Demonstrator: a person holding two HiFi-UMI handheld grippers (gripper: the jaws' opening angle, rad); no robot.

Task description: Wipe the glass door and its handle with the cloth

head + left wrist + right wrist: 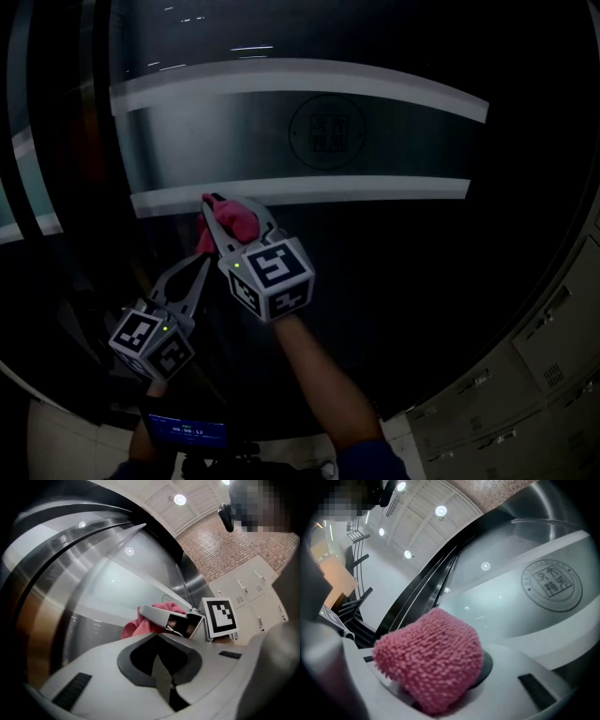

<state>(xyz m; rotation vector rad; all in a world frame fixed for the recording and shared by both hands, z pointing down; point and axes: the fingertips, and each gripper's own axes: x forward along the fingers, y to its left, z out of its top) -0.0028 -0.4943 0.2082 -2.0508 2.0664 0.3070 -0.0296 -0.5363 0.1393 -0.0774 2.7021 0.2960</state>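
Pressing the pink cloth (236, 223) flat to the glass door (394, 253) matters most here. The right hand-held gripper (221, 212) pinches it at the lower frosted band's (375, 187) bottom edge, about 7 o'clock from the round emblem (326, 131). Long, overlapping strokes under light, steady pressure would likely suit, with the hard jaw tips kept off the glass. The left hand-held gripper (192, 274), jaws pressed together on nothing, hangs at 7 o'clock from the right one. No view clearly shows the handle.

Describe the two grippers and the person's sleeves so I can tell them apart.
Both look alike: pale grey tongs on the left gripper and right gripper, each backed by a white cube of black square markers with a small green light. Right sleeve: dark blue.
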